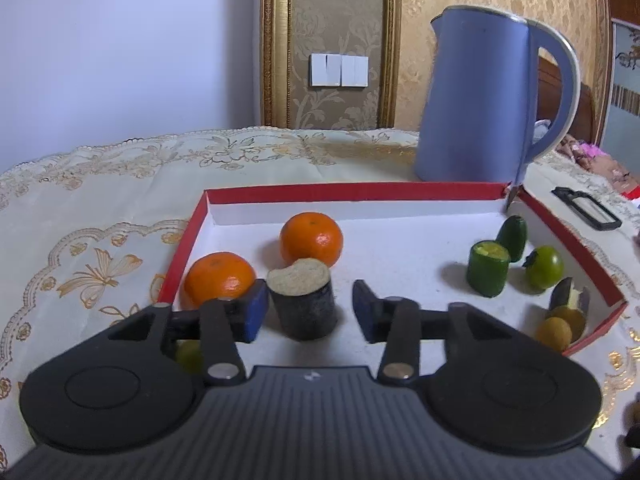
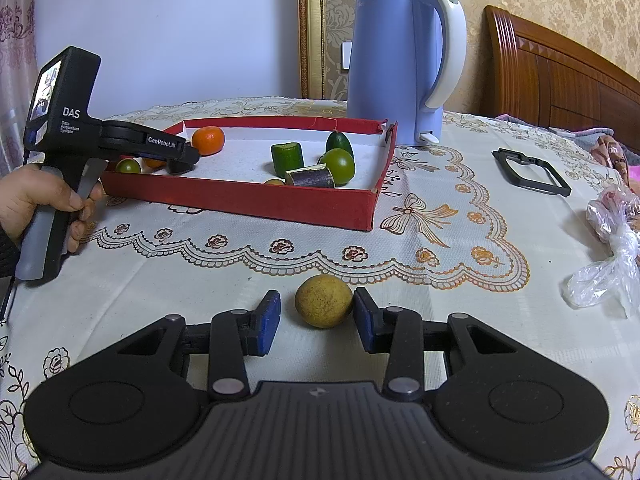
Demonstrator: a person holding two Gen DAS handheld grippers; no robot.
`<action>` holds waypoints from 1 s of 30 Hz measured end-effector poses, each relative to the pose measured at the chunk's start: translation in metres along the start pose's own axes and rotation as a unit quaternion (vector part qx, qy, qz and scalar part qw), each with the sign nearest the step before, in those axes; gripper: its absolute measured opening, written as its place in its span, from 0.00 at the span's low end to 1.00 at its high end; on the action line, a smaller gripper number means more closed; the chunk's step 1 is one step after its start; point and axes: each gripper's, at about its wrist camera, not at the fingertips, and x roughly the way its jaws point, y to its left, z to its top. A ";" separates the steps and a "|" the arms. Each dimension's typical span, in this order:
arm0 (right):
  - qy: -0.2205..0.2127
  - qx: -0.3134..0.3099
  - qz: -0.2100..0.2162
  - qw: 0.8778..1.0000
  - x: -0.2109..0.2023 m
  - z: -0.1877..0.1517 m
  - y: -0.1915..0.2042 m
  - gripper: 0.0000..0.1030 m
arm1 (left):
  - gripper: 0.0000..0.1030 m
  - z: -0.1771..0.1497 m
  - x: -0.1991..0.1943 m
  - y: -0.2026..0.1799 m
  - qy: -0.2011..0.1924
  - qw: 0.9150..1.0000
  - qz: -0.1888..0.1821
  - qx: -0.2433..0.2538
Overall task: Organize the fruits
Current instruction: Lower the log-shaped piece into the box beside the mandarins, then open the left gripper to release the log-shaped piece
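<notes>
At lower centre, the released left gripper straddles a dark sugarcane piece inside the red tray; the released right gripper flanks a yellowish fruit on the tabletop, pads apart from it.

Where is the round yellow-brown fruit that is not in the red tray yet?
In the right wrist view, the round yellow-brown fruit sits on the lace tablecloth, in front of the red tray, between the right gripper's open blue pads.

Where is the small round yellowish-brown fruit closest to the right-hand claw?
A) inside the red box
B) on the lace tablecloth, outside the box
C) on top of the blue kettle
B: the yellowish-brown fruit sits on the tablecloth between the right claw pads, well short of the red box.
</notes>
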 end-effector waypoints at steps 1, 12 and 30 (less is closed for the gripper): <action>0.000 0.000 0.000 1.000 0.000 0.000 0.000 0.37 | 0.44 0.000 -0.001 0.000 -0.001 1.000 0.000 0.001; 0.000 -0.008 -0.006 1.000 0.000 0.000 0.002 0.38 | 0.74 0.001 -0.044 -0.008 -0.091 0.995 -0.030 -0.008; -0.058 -0.073 -0.012 0.996 0.026 0.071 0.052 0.29 | 0.85 -0.009 -0.052 0.005 -0.112 0.993 -0.031 -0.034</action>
